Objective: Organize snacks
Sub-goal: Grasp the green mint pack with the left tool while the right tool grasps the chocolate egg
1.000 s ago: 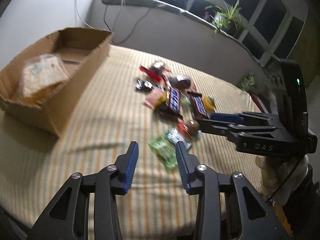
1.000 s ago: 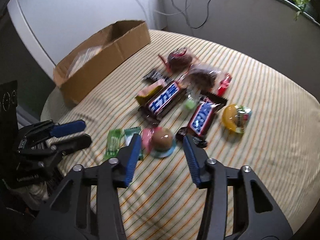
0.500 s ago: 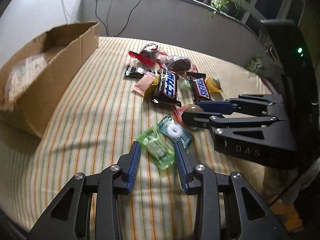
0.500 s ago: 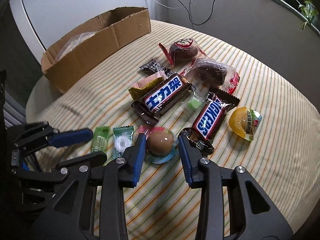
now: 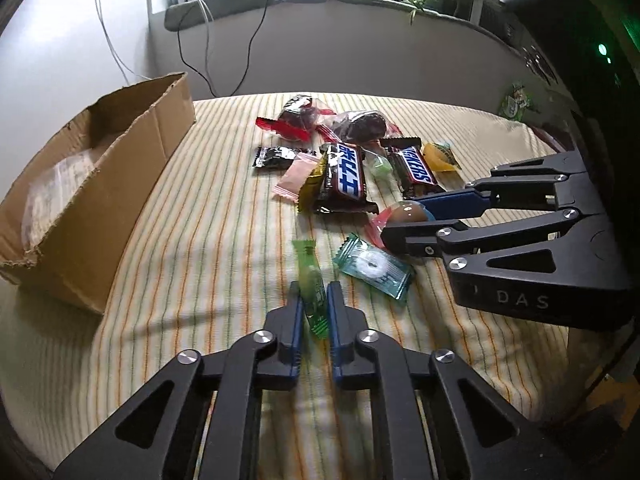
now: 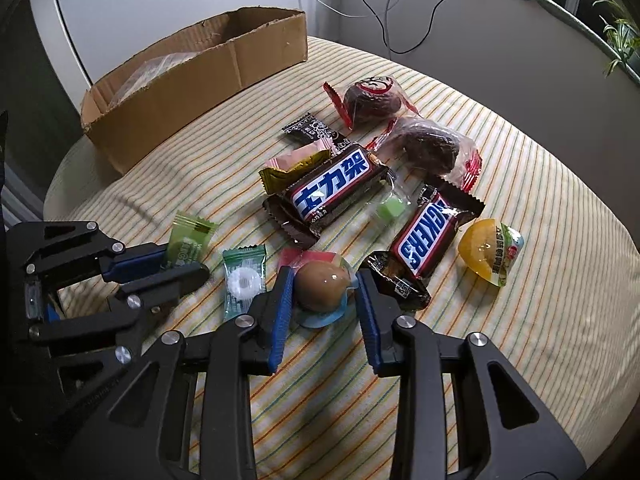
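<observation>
Snacks lie in a heap on the striped cloth. My left gripper (image 5: 313, 304) is shut on a light green candy packet (image 5: 310, 280), pinched on edge; it also shows in the right wrist view (image 6: 186, 242). My right gripper (image 6: 320, 286) is open, its fingers on either side of a brown egg-shaped snack (image 6: 322, 284) in a clear wrapper, also seen in the left wrist view (image 5: 408, 213). A teal mint packet (image 5: 372, 266) lies between the two grippers. A cardboard box (image 5: 92, 184) with a clear bag inside stands at the left.
Two Snickers bars (image 6: 334, 186) (image 6: 426, 234), two dark buns in red-edged wrappers (image 6: 372, 98), a yellow jelly cup (image 6: 490, 250), and small pink, yellow and black packets (image 6: 298, 162) lie beyond the grippers. A padded grey rim (image 5: 360, 0) with cables and plants runs behind.
My left gripper has closed on the light green packet and turned it on edge. My right gripper has moved down so its fingers flank the brown egg snack.
</observation>
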### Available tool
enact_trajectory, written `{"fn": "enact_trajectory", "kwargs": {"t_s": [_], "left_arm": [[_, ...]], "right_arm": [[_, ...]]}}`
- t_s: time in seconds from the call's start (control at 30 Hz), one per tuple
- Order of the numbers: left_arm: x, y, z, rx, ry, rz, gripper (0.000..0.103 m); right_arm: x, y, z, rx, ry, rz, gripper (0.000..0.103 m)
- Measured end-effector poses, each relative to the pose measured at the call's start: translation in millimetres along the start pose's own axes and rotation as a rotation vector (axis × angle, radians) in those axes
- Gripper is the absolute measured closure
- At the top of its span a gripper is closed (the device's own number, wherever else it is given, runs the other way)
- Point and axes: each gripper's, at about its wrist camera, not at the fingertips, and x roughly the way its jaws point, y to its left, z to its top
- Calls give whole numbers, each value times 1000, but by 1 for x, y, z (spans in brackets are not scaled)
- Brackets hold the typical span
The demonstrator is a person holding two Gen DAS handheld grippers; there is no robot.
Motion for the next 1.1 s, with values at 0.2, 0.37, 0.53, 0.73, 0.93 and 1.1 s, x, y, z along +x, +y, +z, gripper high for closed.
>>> {"fn": "enact_trajectory", "kwargs": {"t_s": [0.2, 0.37, 0.53, 0.73, 0.93, 1.1], "left_arm": [[-2, 17, 1, -95, 4, -76, 97], [-3, 19, 0, -119, 2, -92, 98], [-6, 23, 0, -141, -7, -97, 98], [-14, 33, 3, -166, -31, -92, 98], [-27, 43, 12, -171, -74, -86, 98], [-12, 40, 7, -144, -15, -104, 98]], "right_arm": [[-1, 0, -1, 4, -4, 2, 71], [-4, -2, -2, 17, -15, 9, 71], [-8, -3, -3, 27, -27, 19, 71], [-16, -3, 0, 33, -47, 24, 72], [-27, 0, 11, 27, -77, 22, 72], [-24, 1, 13, 31, -72, 22, 72]]}}
